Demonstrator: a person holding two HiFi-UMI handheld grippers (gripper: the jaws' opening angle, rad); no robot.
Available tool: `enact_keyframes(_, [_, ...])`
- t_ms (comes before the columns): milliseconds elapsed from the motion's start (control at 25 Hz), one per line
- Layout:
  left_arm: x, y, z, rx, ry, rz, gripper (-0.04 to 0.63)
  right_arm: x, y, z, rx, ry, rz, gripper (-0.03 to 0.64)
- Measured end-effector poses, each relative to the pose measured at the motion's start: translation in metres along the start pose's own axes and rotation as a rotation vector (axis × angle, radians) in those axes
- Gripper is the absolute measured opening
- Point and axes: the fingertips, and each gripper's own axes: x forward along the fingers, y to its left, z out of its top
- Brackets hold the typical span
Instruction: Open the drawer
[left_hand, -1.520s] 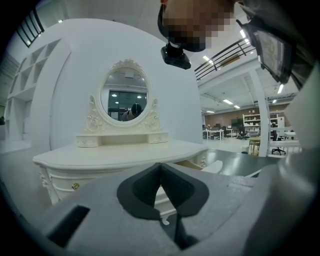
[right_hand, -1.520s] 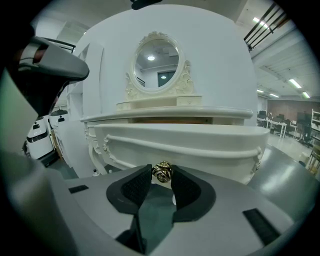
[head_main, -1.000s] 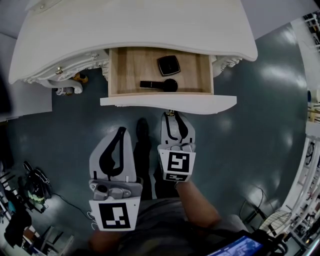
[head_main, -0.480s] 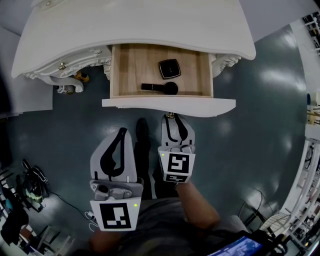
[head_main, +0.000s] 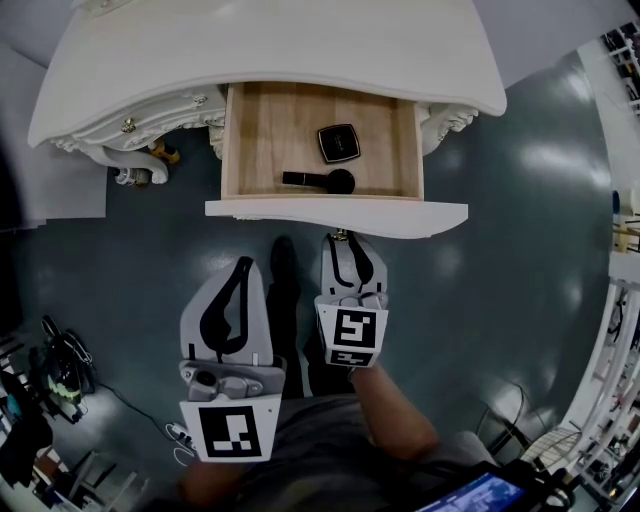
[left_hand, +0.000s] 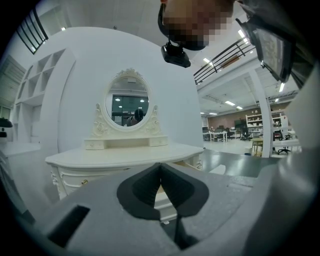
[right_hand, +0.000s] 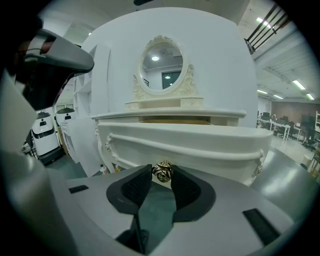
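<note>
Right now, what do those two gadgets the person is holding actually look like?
The left gripper and right gripper look alike. Each has two broad, light grey, shell-shaped halves that taper to a tip, lined inside with textured black pads. At the back of each sits a white cube printed with black square markers.

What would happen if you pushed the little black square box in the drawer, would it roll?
Probably not. The black box looks flat and square, lying low in the wooden drawer, so it would likely slide rather than roll or tip. It looks small, so probably light. Its top looks shiny, so it may be slippery to pinch.
</note>
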Motion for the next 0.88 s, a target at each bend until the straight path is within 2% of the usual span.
enact_keyframes(640, [-0.011,-0.004,0.011,0.020,-0.021,0.016,0.015,-0.009,0.001,0.000,-0.009,0.005,0.021,0.124])
enact_keyframes(760, [-0.016,-0.008,0.027,0.029,-0.049,0.016,0.015,-0.027,0.006,0.011,-0.021,-0.008,0.047,0.124])
enact_keyframes(880, [-0.020,-0.009,0.048,0.036,-0.077,0.018,0.015,-0.050,0.010,0.039,-0.025,-0.051,0.081,0.124])
